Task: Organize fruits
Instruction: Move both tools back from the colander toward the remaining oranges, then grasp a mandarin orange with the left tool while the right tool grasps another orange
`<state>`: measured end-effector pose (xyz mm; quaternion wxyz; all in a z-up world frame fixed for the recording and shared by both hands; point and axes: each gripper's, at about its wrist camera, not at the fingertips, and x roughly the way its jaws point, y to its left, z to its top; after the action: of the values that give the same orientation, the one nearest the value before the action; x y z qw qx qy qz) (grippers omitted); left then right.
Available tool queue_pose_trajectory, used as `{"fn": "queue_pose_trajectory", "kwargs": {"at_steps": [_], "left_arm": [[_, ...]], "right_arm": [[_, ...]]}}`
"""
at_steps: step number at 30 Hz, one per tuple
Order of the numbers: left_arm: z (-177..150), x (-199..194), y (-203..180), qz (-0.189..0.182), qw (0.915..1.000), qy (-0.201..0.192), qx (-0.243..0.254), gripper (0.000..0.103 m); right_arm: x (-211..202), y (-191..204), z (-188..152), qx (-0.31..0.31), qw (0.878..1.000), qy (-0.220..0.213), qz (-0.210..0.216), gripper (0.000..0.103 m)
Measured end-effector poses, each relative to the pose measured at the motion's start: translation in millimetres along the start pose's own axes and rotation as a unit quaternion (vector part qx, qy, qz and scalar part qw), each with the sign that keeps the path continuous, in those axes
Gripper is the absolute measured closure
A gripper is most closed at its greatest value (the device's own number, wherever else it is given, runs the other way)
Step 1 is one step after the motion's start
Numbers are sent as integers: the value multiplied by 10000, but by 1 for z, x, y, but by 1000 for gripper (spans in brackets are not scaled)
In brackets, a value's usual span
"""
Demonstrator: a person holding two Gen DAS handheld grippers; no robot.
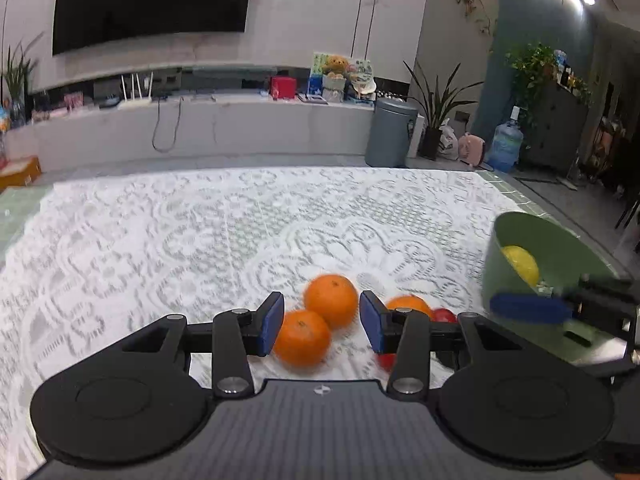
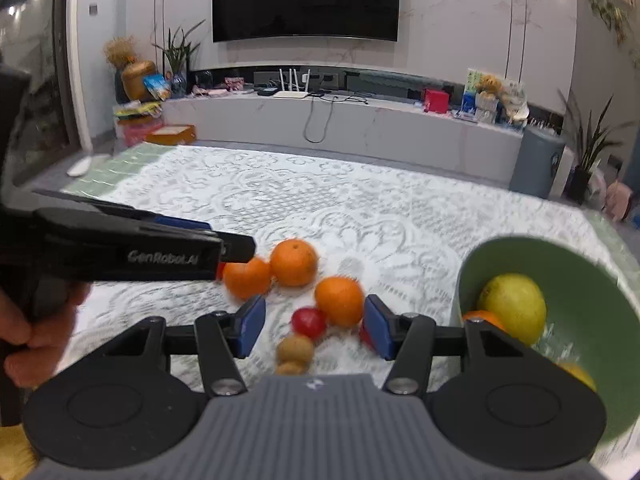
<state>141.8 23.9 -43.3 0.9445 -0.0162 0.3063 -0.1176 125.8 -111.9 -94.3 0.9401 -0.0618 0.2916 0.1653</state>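
Right tongs [image 2: 314, 330] parted, empty, over red fruit [image 2: 308, 322] and orange [image 2: 339, 301] on lace-covered surface [image 2: 360, 216]. Left tongs [image 1: 322, 322] parted, empty, framing two oranges [image 1: 316, 320]. Green bowl [image 2: 592, 280] holds yellow-green fruit [image 2: 512, 306]; most fruit not yet sorted.

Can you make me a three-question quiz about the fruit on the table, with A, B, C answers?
1. Where is the big yellow fruit?
A. In the green bowl
B. On the TV shelf
C. Between the right gripper's pads

2. How many oranges lie loose on the lace cloth in the right wrist view?
A. One
B. Three
C. Six

3. How does the left gripper stand?
A. Shut on an orange
B. Open, holding nothing
C. Shut on the bowl

Answers:
1 A, it sits inside the bowl.
2 B, three lie outside the bowl.
3 B, its pads stand apart from the oranges ahead of them.
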Motion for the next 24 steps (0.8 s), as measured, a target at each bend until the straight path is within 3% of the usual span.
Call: {"fn": "queue_pose_trajectory", "kwargs": {"at_steps": [7,13,24], "left_arm": [[5,6,12,-130,9999,-21,-85,52],[3,14,19,-202,9995,116,-235,53],[-6,32,24,-229,9978,536,-320,53]], "right_arm": [[42,15,29,-691,9965,-35,-473,57],[57,10,14,-640,9963,138,-561,65],[72,-5,8,-297,9981,330,-427,67]]}}
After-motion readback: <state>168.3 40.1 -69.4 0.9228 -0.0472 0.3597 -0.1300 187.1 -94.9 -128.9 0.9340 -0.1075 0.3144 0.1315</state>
